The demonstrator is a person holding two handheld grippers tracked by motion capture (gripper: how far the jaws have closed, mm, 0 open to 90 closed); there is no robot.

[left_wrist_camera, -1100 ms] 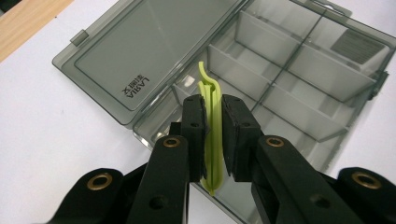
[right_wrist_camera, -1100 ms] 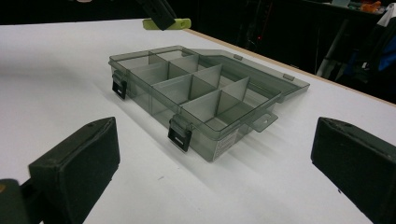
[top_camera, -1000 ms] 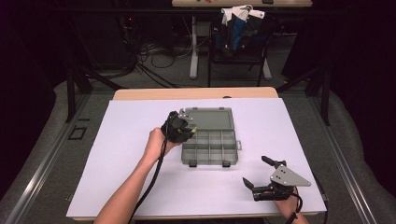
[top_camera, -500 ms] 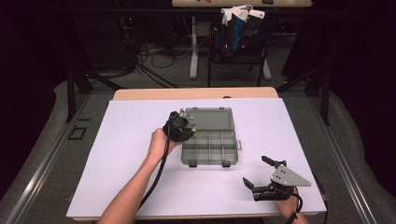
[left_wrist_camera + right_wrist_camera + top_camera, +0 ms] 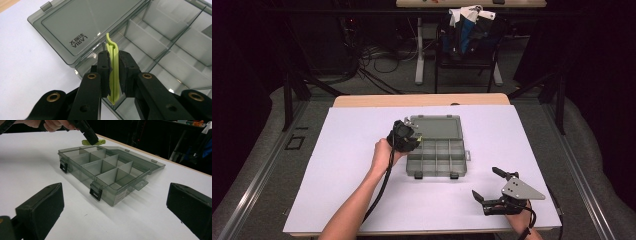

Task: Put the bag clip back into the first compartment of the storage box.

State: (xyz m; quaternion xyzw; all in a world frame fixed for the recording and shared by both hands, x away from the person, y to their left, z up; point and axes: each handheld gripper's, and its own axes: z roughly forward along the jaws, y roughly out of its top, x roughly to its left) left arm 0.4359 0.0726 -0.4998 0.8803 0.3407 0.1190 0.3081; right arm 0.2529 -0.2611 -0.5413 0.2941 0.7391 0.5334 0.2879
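The left gripper (image 5: 113, 72) is clamped on a thin lime-green plastic clip (image 5: 113, 67), its two black padded jaws pressing the clip's flat sides. In the left gripper view the clip is a long narrow strip that runs lengthwise along the jaws, its curved tip poking out past the pads and pointing away from the hand, toward the hinge of the box. Its other end hangs just over the near edge of a compartment.

In the high view the left gripper (image 5: 404, 136) sits over the far left corner of the box (image 5: 437, 159), with the person's left hand (image 5: 384, 152) gripping it from the near side. The box is smoky grey see-through plastic, rectangular, split by thin walls into a grid of small square compartments, with two black latches on its near edge. Its lid (image 5: 437, 127) lies fully open and flat on the table on the far side; a printed brand mark shows on it in the left gripper view.

The right gripper (image 5: 494, 192) rests near the right corner of the table (image 5: 337, 165), well apart from the box, its jaws spread wide with nothing between them. Its pads look like matte black foam blocks in the right gripper view. The table top is smooth and white, with a pale wooden strip along its far edge.
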